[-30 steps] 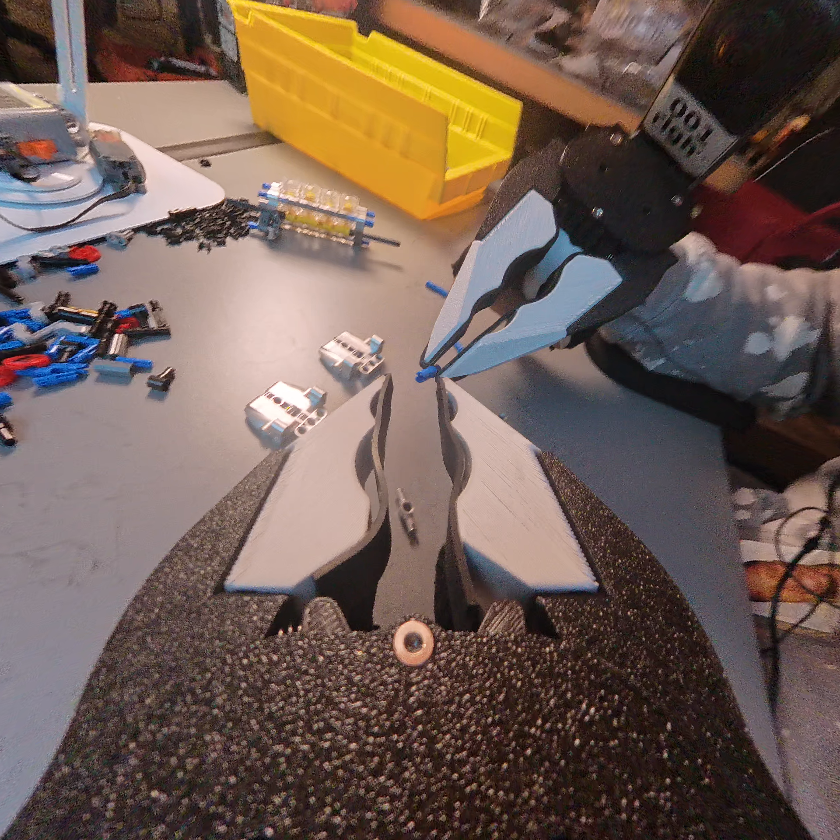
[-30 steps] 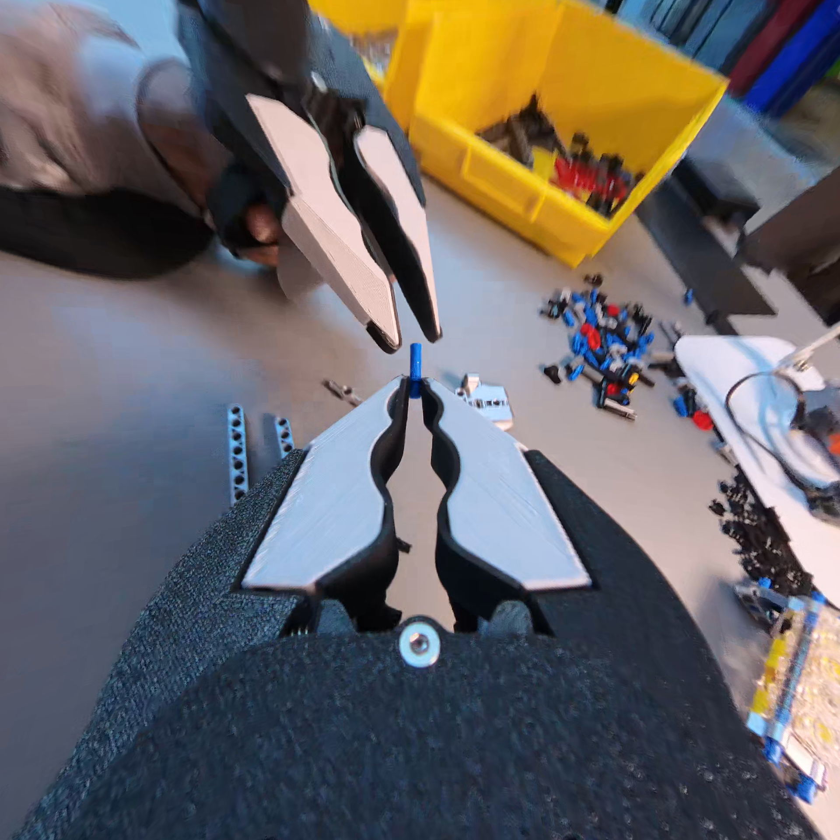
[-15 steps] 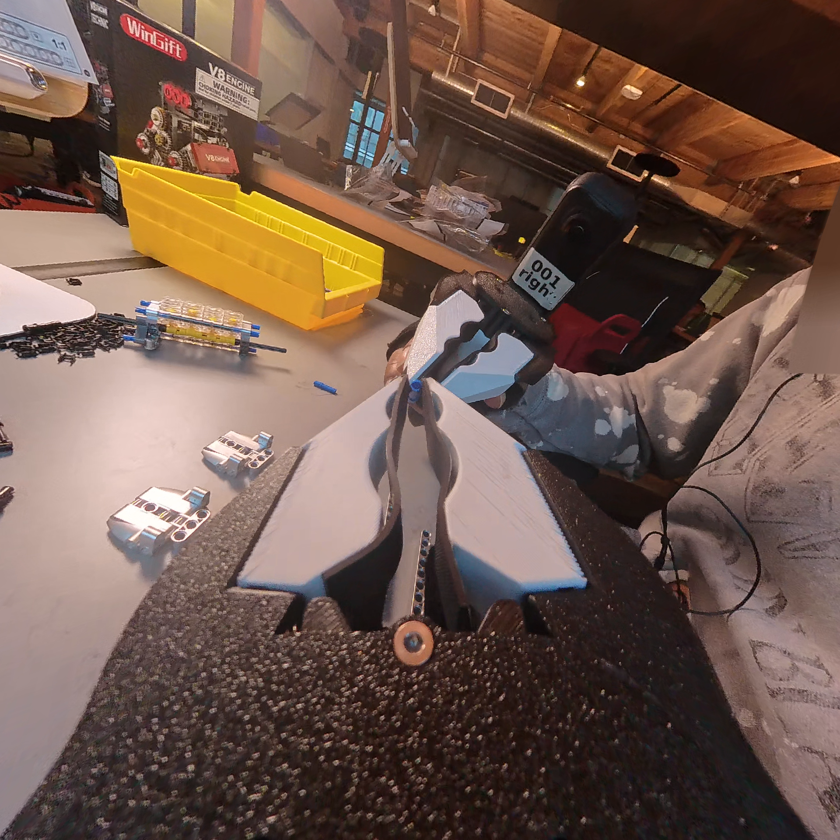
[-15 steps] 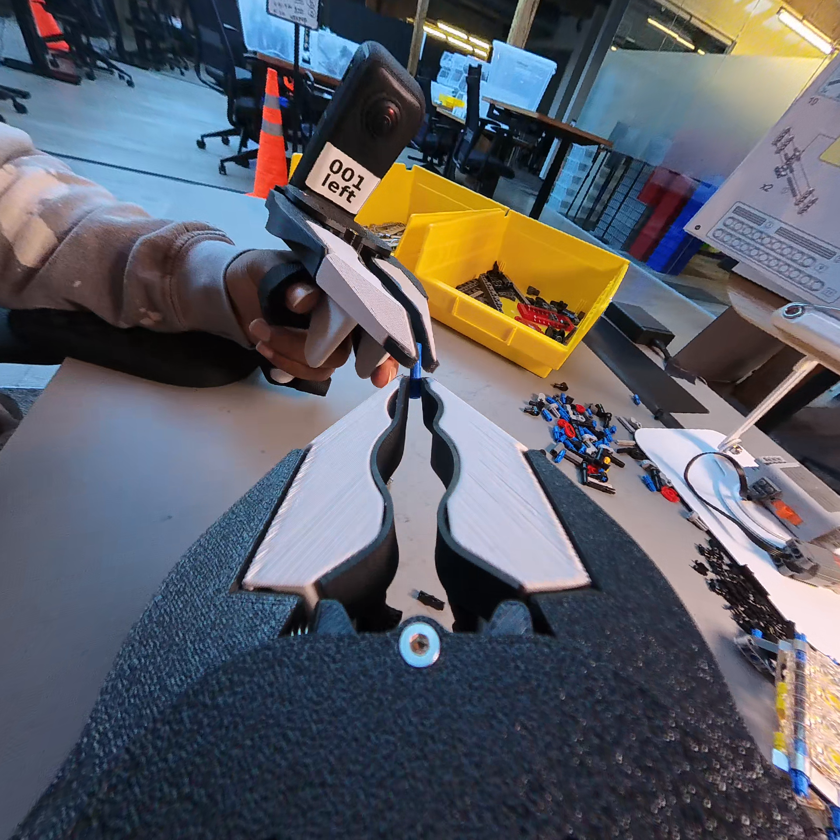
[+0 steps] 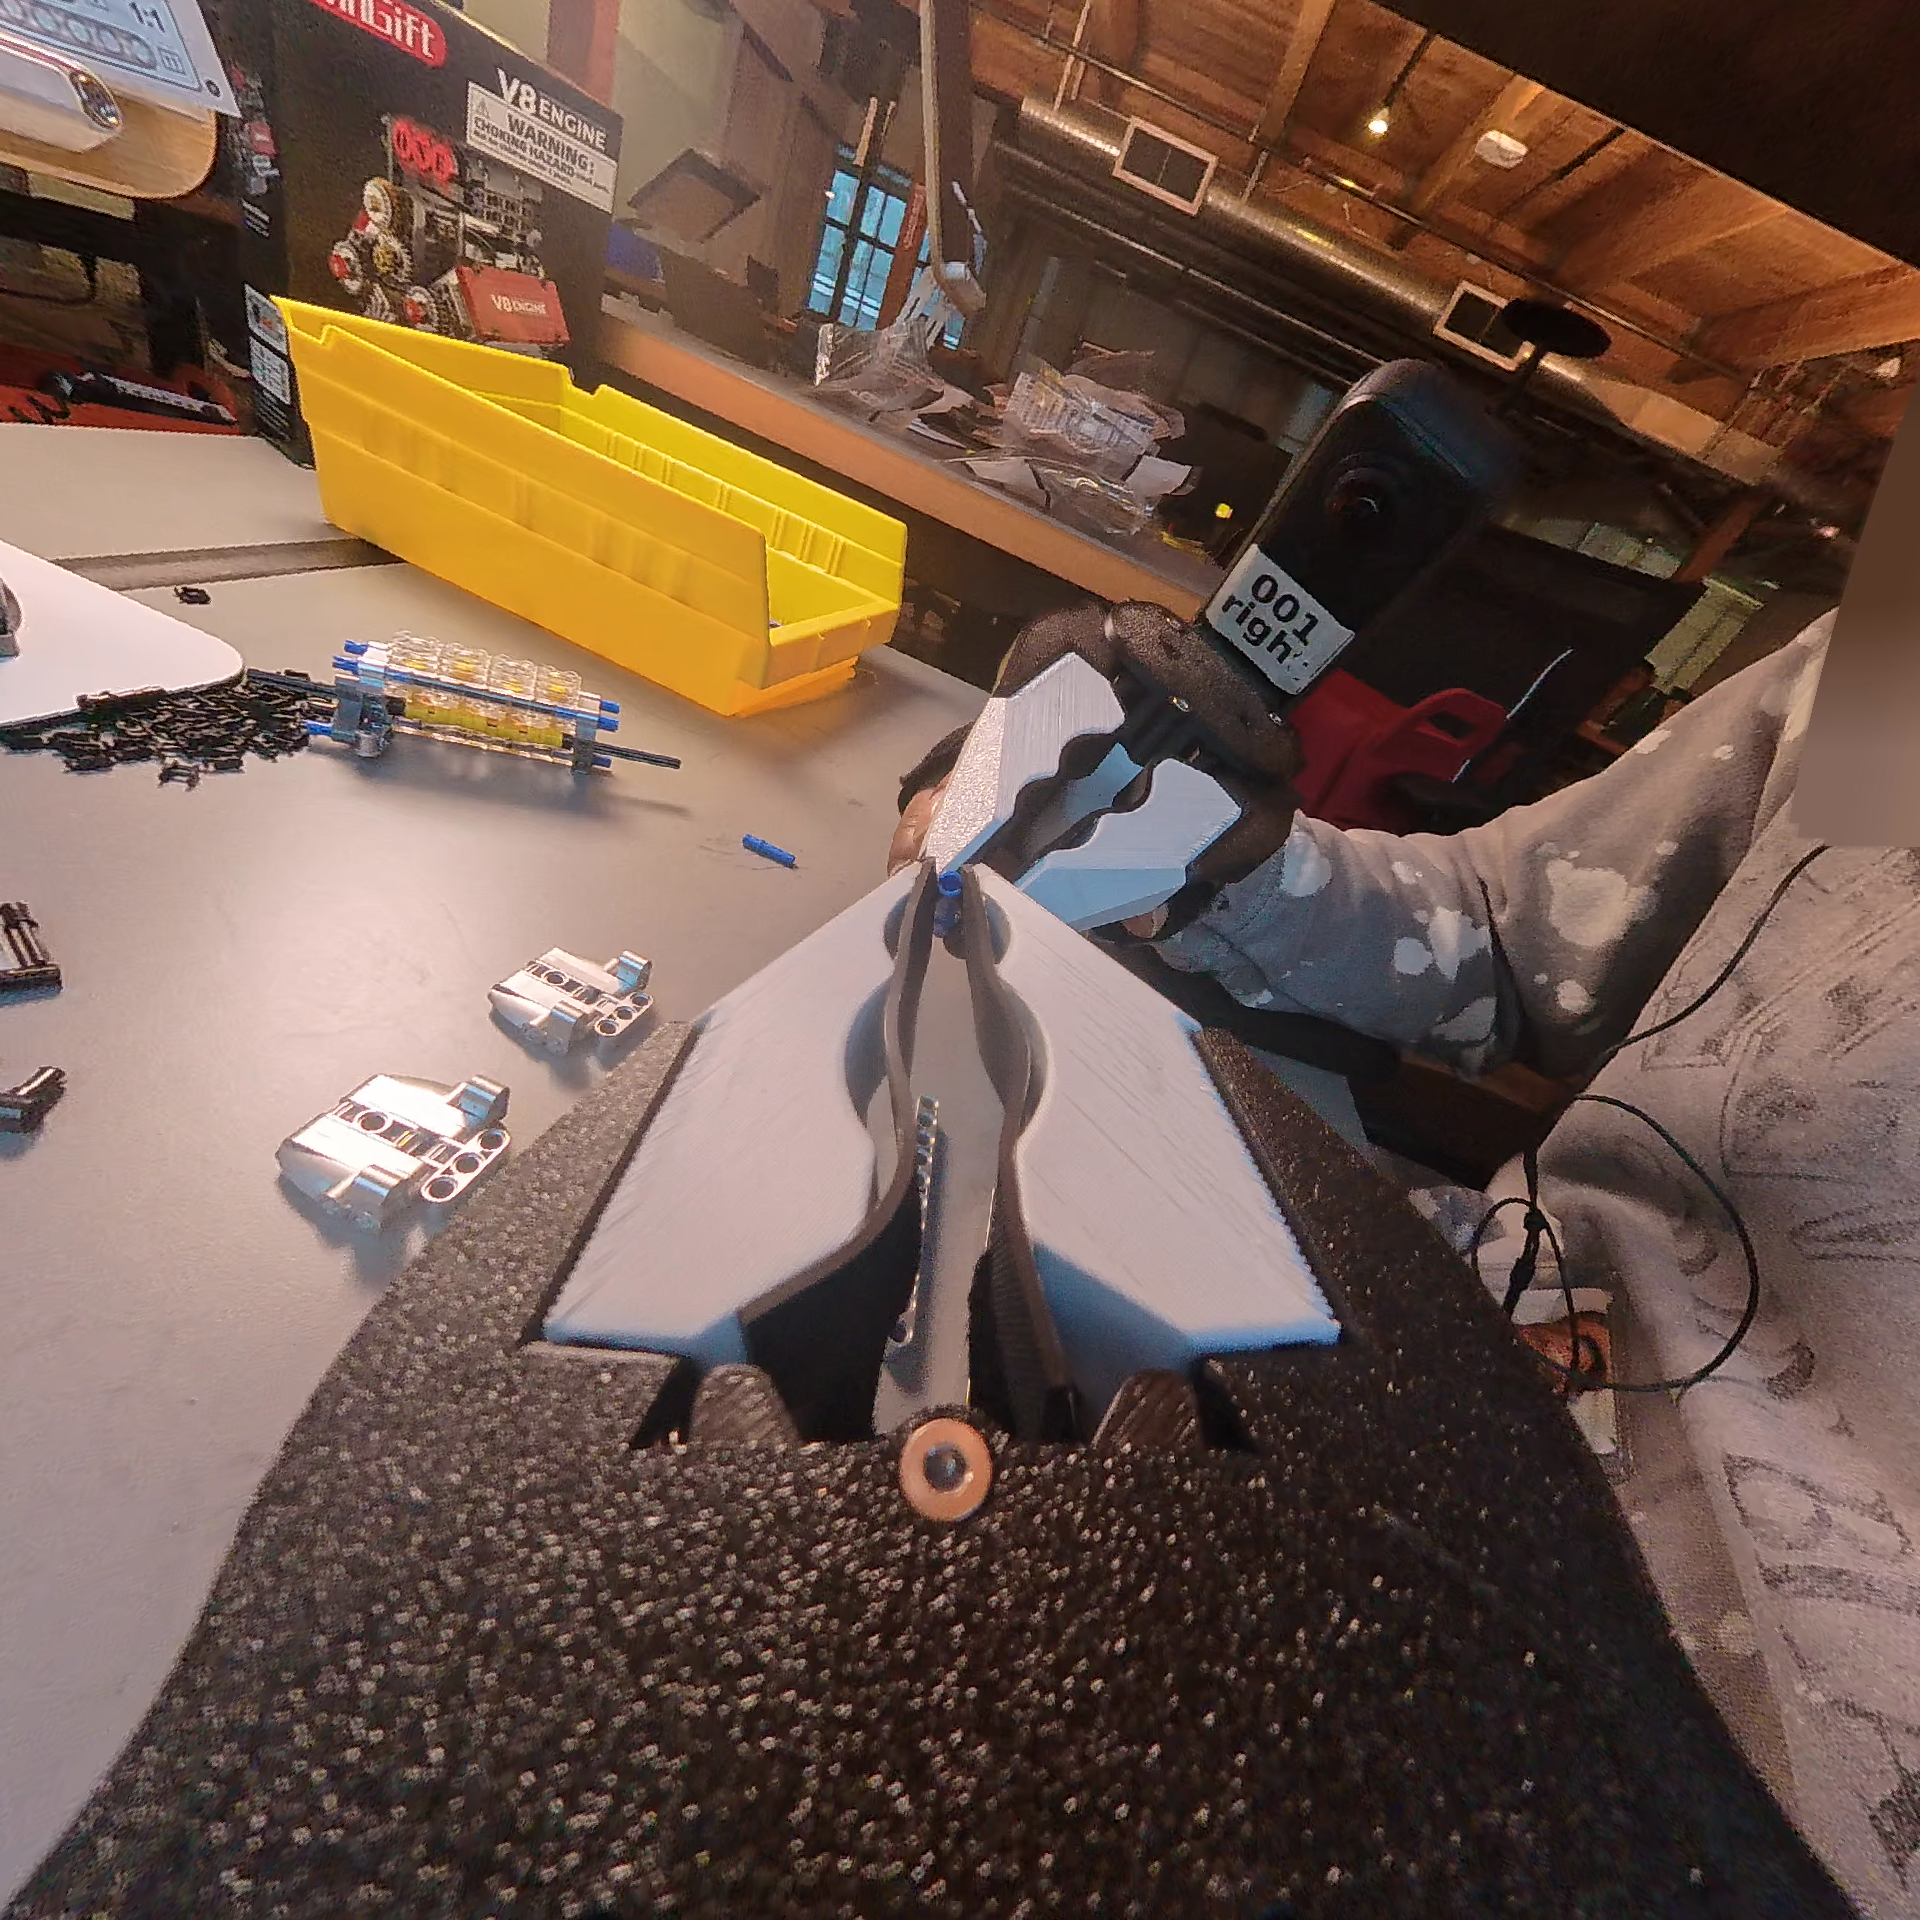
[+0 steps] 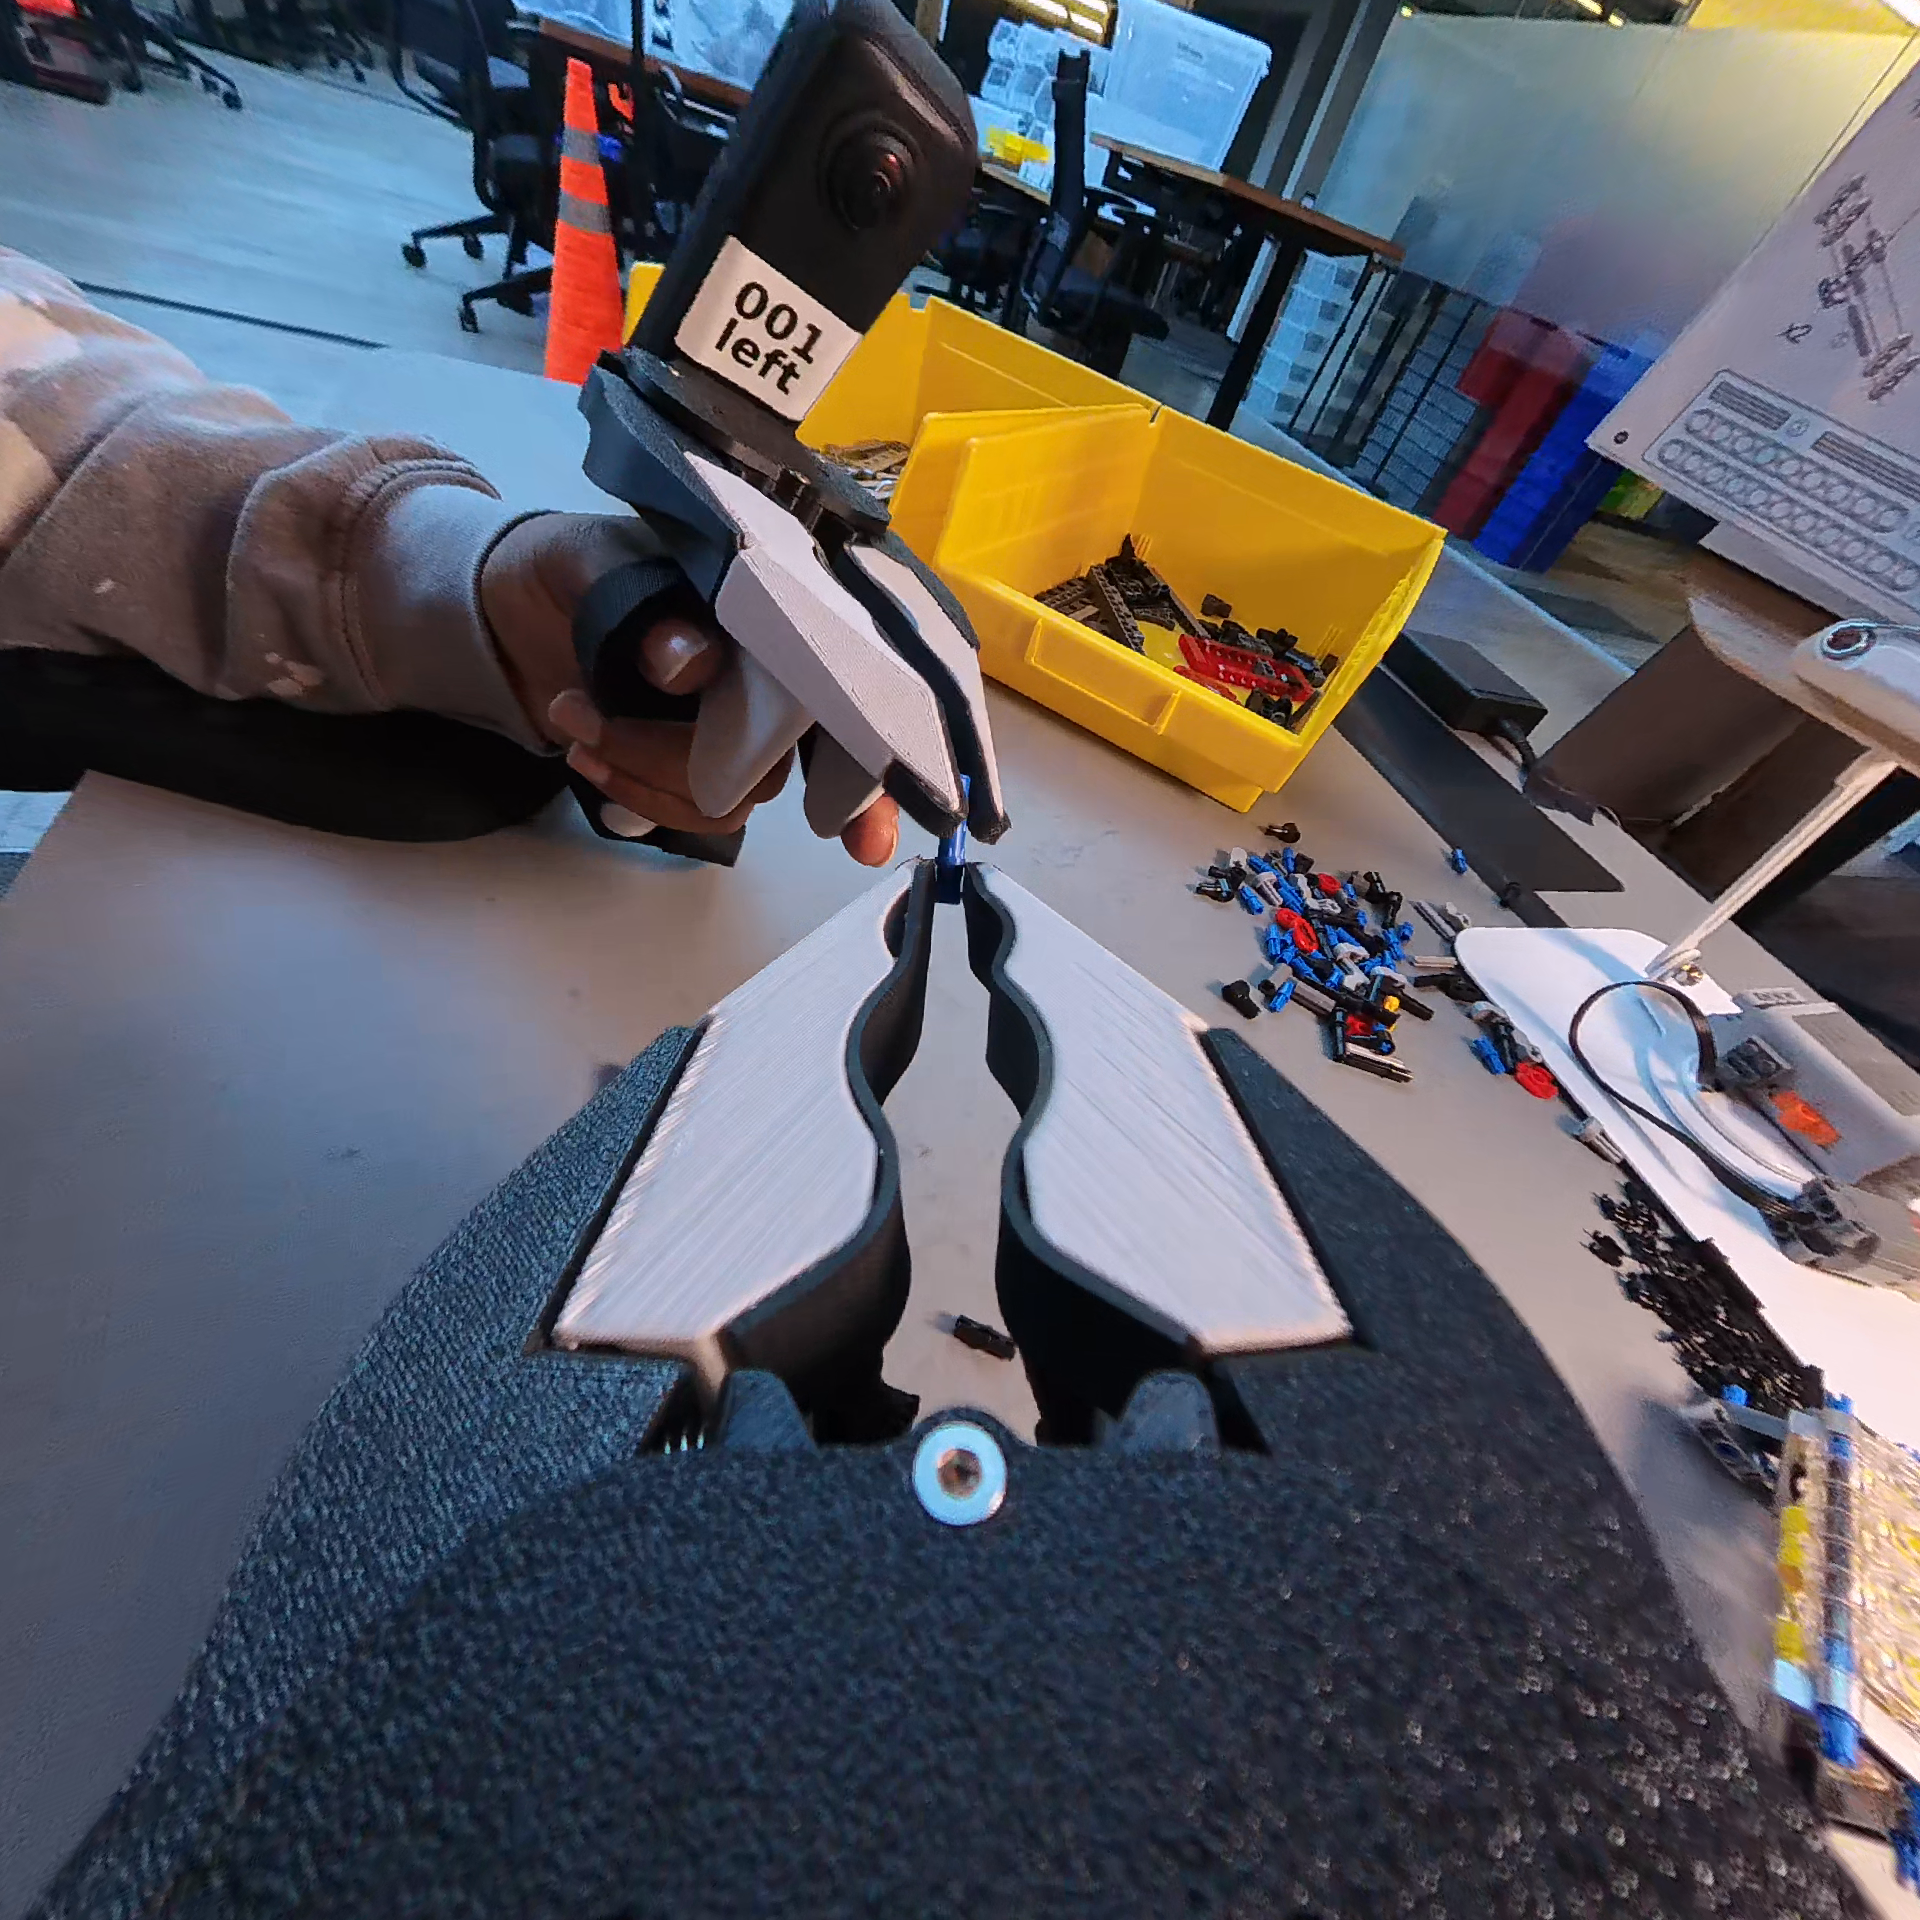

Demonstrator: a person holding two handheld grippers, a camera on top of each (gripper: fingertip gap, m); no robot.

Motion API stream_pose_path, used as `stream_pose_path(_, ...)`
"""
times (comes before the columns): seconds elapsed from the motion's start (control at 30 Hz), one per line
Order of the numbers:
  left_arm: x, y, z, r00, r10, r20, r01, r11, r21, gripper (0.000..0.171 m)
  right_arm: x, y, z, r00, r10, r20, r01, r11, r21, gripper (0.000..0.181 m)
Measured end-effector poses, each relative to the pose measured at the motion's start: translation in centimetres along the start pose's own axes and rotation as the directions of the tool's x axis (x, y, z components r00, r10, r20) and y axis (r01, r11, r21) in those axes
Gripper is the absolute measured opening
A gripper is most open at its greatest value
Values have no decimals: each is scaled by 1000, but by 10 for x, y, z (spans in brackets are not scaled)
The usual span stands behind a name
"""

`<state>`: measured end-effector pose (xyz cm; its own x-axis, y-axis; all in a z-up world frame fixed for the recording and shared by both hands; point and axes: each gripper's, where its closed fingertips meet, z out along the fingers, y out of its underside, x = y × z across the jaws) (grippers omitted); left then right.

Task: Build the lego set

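Above the grey table (image 6: 312,1039), my right gripper (image 6: 948,883) and left gripper (image 5: 945,904) both pinch the short blue plastic pin (image 6: 950,844) end-to-end: light, stiff, likely slippery, best gripped mid-shaft.

At frame centre, the right gripper (image 6: 948,883) pinches a small blue plastic pin (image 6: 950,858) between its grey fingertips. From upper left, a hand-held left gripper (image 6: 961,805) also closes on the pin's top. A yellow plastic parts bin (image 6: 1153,613) sits behind them on the grey table (image 6: 260,1039).
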<state>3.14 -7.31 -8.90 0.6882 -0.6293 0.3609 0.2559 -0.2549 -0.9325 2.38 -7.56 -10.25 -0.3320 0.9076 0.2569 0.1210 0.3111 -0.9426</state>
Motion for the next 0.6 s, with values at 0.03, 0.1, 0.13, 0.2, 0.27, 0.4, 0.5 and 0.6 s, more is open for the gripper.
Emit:
stream_pose_path(0.03,1,0,0,1000,2,-2,-2,1000,4,2,0,-1,0,1000,15,7,-15,1000,9,4)
stream_pose_path(0.1,4,-3,0,1000,0,-17,1,1000,23,3,-2,-4,0,998,58,28,-59,998,38,4)
stream_pose_path(0.13,6,-6,-1,1000,2,-26,-1,999,36,4,-2,-6,0,995,86,39,-89,994,57,4)
stream_pose_path(0.2,9,-10,-3,999,13,-33,-10,998,62,8,-2,-11,-1,987,149,66,-155,983,100,4)
stream_pose_path(0.27,10,-15,-5,999,21,-34,-18,996,85,11,-2,-19,-5,972,211,100,-224,964,143,4)
stream_pose_path(0.4,14,-19,-7,998,38,-45,-33,994,104,9,-4,-28,-8,958,248,140,-271,946,180,4)
stream_pose_path(0.5,20,-18,-5,997,51,-63,-45,995,94,5,-6,-27,-6,961,238,140,-261,950,173,4)
stream_pose_path(0.6,19,-14,-4,996,74,-46,-71,995,71,4,-8,-25,-4,964,229,137,-250,955,160,4)
